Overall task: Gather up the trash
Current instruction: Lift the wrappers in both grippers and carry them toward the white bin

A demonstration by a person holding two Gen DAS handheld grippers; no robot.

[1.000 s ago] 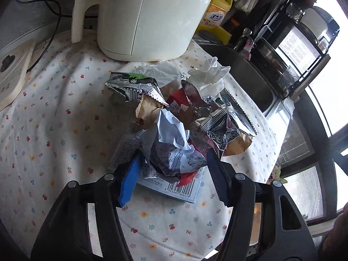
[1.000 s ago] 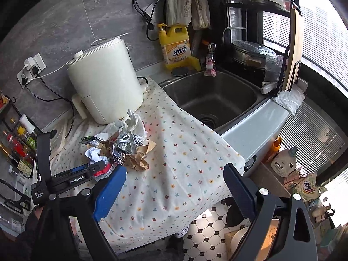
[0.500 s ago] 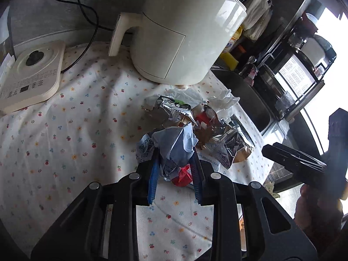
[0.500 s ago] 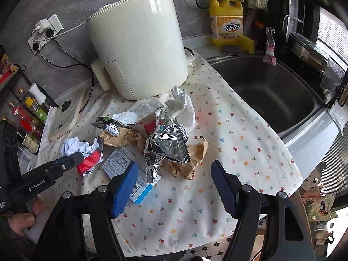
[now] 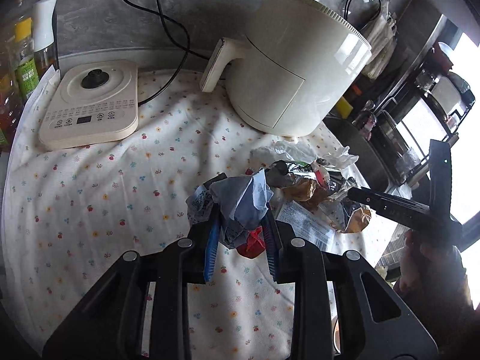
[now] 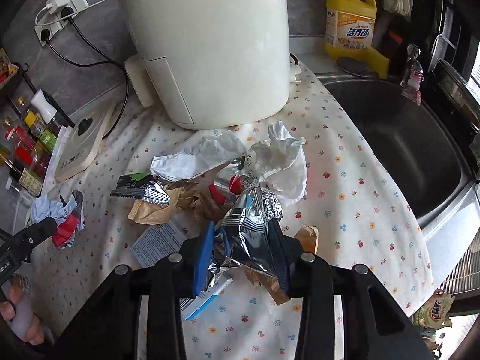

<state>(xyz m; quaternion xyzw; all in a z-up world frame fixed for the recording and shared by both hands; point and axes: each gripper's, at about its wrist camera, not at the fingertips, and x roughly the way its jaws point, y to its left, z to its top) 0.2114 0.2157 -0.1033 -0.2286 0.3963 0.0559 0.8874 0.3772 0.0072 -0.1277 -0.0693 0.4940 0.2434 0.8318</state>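
Note:
My left gripper (image 5: 241, 234) is shut on a crumpled white, blue and red paper wad (image 5: 240, 207), held just above the flowered cloth; the wad also shows in the right wrist view (image 6: 58, 219). My right gripper (image 6: 241, 246) is shut on a silver foil wrapper (image 6: 243, 231) at the near edge of the trash pile. The pile holds white tissues (image 6: 270, 156), brown paper (image 6: 168, 207), a green and silver packet (image 6: 141, 189) and a printed white box (image 6: 156, 240).
A cream air fryer (image 6: 207, 45) stands behind the pile. A flat cream kettle base (image 5: 90, 105) lies at left, with condiment bottles (image 6: 33, 138) beyond. The steel sink (image 6: 396, 150) is at right, a yellow detergent bottle (image 6: 351, 24) behind it.
My left gripper has lifted the paper wad up and left, away from the pile. My right gripper has moved down to the pile and shut on the foil wrapper.

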